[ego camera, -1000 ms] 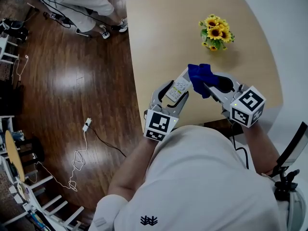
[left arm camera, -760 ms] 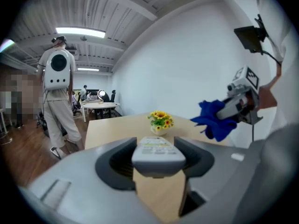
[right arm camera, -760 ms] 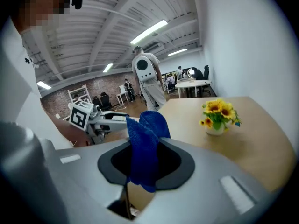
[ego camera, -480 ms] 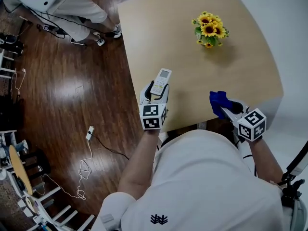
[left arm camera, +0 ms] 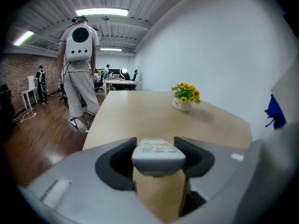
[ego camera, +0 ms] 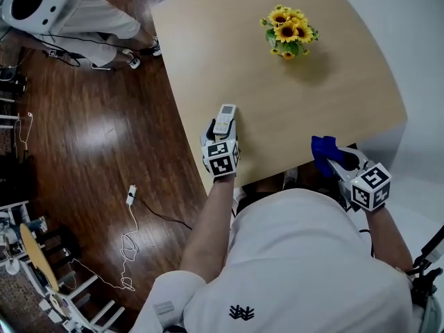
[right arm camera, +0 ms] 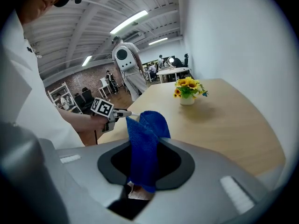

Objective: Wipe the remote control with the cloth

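The white remote control (ego camera: 225,118) lies lengthwise between the jaws of my left gripper (ego camera: 222,132), low over the near left edge of the table (ego camera: 229,54). From the left gripper view its end (left arm camera: 158,155) fills the gap and the pads press its sides. My right gripper (ego camera: 331,152) is at the table's near right edge, shut on the blue cloth (ego camera: 322,148). The cloth (right arm camera: 144,143) stands bunched upright between that gripper's jaws, and the left gripper (right arm camera: 112,112) shows beyond it.
A small pot of yellow flowers (ego camera: 286,32) stands toward the far side of the table. A standing person (ego camera: 76,19) with cables around the feet is at the upper left on the wooden floor. A white plug and cord (ego camera: 129,194) lie left of me.
Both grippers were together over the table with the cloth against the remote; they have moved apart and lower, the left to the near left edge, the right to the near right edge.
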{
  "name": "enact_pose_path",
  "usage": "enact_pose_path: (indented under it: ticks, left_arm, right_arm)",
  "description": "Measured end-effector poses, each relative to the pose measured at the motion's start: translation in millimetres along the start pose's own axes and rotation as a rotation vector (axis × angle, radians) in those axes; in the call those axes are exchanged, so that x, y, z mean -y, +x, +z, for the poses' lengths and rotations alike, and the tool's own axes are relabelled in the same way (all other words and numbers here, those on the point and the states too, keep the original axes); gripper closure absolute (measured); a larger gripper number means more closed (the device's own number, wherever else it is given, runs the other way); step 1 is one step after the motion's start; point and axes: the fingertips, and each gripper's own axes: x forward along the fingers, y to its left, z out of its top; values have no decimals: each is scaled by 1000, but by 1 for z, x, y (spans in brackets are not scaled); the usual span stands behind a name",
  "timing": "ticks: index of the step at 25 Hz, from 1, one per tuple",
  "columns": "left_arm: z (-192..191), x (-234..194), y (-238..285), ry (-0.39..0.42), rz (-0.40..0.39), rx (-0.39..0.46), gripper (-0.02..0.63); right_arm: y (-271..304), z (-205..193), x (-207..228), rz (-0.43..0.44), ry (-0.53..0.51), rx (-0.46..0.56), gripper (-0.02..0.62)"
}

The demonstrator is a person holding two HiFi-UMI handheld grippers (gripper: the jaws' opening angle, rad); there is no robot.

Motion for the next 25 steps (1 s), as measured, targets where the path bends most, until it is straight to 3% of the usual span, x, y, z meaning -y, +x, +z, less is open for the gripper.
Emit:
enact_pose_path:
  ticks: [10,17,25]
  left_arm:
    - [-47,9,27,-3,63,-167,339]
    - [-55,8,35,-15,106,-262,337]
    - [-72,10,37,-24,90,-352,334]
  right_arm:
    - [6,-7,26,24,3,-3,511]
    - [12,1,38,55,2,5,511]
    - [19,4,43,83,11,31,511]
